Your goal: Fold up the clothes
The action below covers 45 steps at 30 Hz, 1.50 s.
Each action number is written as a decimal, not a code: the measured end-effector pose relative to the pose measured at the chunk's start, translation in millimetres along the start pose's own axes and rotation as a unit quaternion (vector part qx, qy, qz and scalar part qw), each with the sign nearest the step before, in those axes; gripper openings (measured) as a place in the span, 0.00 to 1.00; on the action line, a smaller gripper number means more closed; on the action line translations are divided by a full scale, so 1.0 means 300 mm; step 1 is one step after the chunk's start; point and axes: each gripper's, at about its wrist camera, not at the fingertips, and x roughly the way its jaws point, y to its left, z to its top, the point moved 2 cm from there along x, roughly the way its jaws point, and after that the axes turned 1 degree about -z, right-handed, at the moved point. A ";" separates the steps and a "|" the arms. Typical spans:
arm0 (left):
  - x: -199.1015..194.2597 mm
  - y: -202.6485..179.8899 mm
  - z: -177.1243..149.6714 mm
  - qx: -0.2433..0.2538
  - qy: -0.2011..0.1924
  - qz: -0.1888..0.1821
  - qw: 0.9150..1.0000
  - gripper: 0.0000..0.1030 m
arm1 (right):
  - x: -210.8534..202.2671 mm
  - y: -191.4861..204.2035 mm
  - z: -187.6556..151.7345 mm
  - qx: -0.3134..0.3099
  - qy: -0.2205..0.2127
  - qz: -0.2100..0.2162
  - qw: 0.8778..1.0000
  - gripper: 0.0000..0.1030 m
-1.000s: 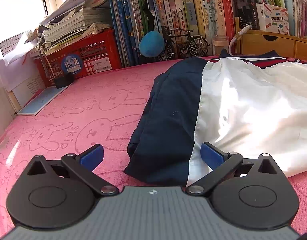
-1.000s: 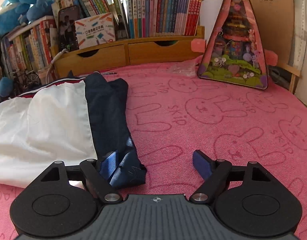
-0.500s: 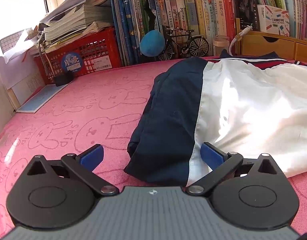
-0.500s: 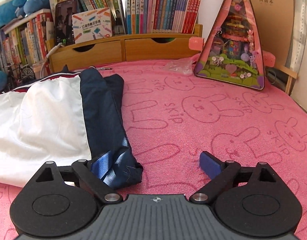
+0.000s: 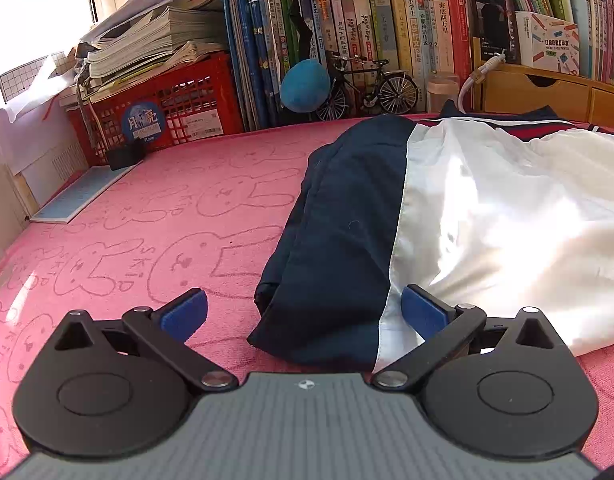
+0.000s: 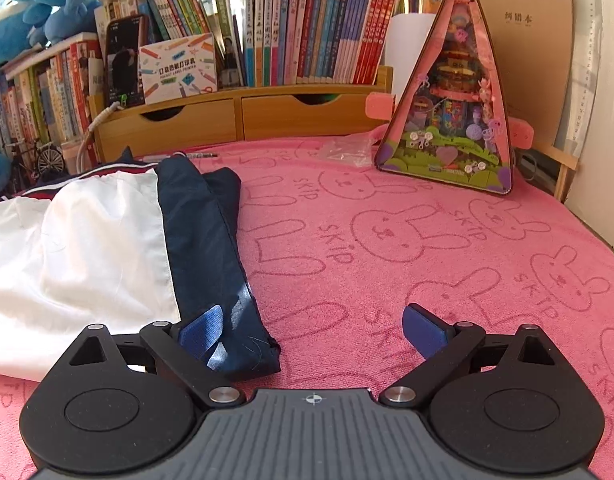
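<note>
A white and navy garment (image 5: 447, 216) lies on the pink rabbit-print cloth (image 5: 147, 216), with a red and white striped band at its far end. In the left wrist view my left gripper (image 5: 303, 314) is open, and the garment's near navy corner (image 5: 327, 320) lies between its blue pads. In the right wrist view the same garment (image 6: 91, 248) fills the left side. My right gripper (image 6: 311, 334) is open too. Its left pad (image 6: 199, 334) rests over the navy sleeve's end (image 6: 247, 352), and its right pad (image 6: 423, 336) is over bare cloth.
Books, a red crate (image 5: 159, 108) with stacked papers, a blue ball (image 5: 305, 86) and a model bicycle (image 5: 367, 88) line the back. Wooden drawers (image 6: 235, 120), a pink triangular toy box (image 6: 455, 104) and a plastic bag (image 6: 349, 152) stand at the back right.
The right gripper has shifted slightly forward and right along the sleeve end, still open. The left gripper has barely moved.
</note>
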 end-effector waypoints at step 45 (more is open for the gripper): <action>0.093 -0.097 0.295 0.097 -0.056 -0.058 0.992 1.00 | 0.046 0.685 -0.066 -0.135 0.042 0.215 0.966 1.00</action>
